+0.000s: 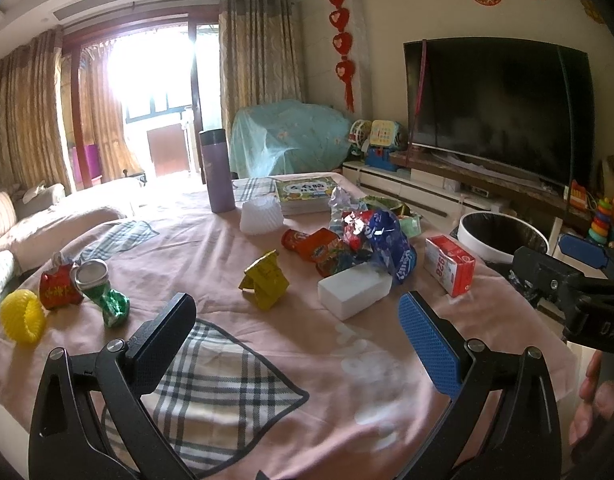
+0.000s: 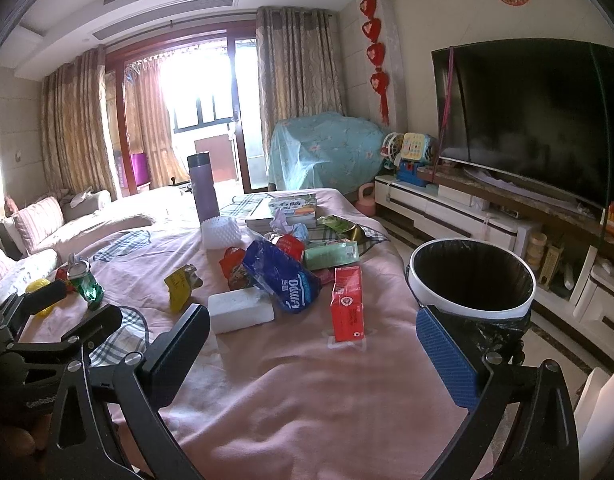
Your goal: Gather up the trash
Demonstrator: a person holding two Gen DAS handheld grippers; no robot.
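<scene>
- One white bin point(image 2: 473, 276) with a black liner stands off the right edge of the table point(image 2: 291, 392); its inside is dark and I cannot tell whether it holds anything.
- Trash lies scattered on the pink cloth: a red carton point(image 2: 347, 304), a blue wrapper point(image 2: 283, 280), a white foam block point(image 2: 241, 310), a crumpled yellow packet point(image 1: 265, 282), a crushed green can point(image 1: 103, 288), a red can point(image 1: 59, 284) and a yellow mesh sleeve point(image 1: 23, 316).
- In the right wrist view, the red carton stands upright ahead of the right gripper point(image 2: 311, 354), nearer its blue finger, apart from both; the bin sits just behind that finger.
- In the left wrist view, the foam block and yellow packet lie ahead of the left gripper point(image 1: 297, 340), beyond its fingertips.
- Both grippers have their fingers spread wide, gripping nothing and touching no trash.
- A purple flask point(image 1: 217, 172) and books point(image 1: 305, 194) stand at the table's far end.
</scene>
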